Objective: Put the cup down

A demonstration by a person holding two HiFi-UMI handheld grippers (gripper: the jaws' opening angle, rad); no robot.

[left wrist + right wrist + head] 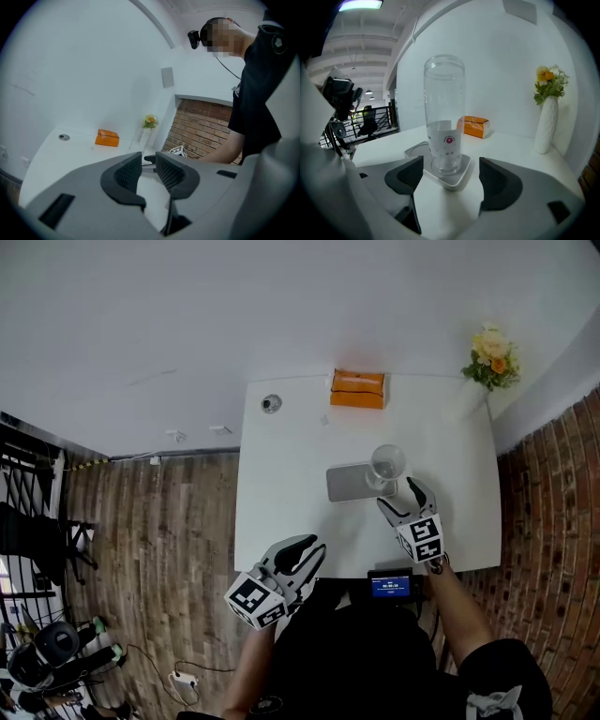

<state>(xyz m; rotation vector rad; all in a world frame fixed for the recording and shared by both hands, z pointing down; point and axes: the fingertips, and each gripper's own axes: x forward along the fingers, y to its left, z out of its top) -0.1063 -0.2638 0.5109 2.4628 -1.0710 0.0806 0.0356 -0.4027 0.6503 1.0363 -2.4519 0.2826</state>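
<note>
A tall clear cup (387,463) (444,117) with a white label stands upright on one end of a flat grey base (343,483) (456,180) in the middle of the white table (281,502). My right gripper (402,494) (449,176) is open just in front of it. Its jaws flank the cup's foot without touching it. My left gripper (304,551) (148,164) hovers at the table's front edge, left of the cup. It is shut, with only a narrow slit between the pads and nothing in them.
An orange tissue box (357,388) (474,126) lies at the table's far edge. A white vase of flowers (491,360) (547,112) stands at the far right corner. A round grommet (271,403) sits far left. A small blue-screen device (391,586) rests at the front edge.
</note>
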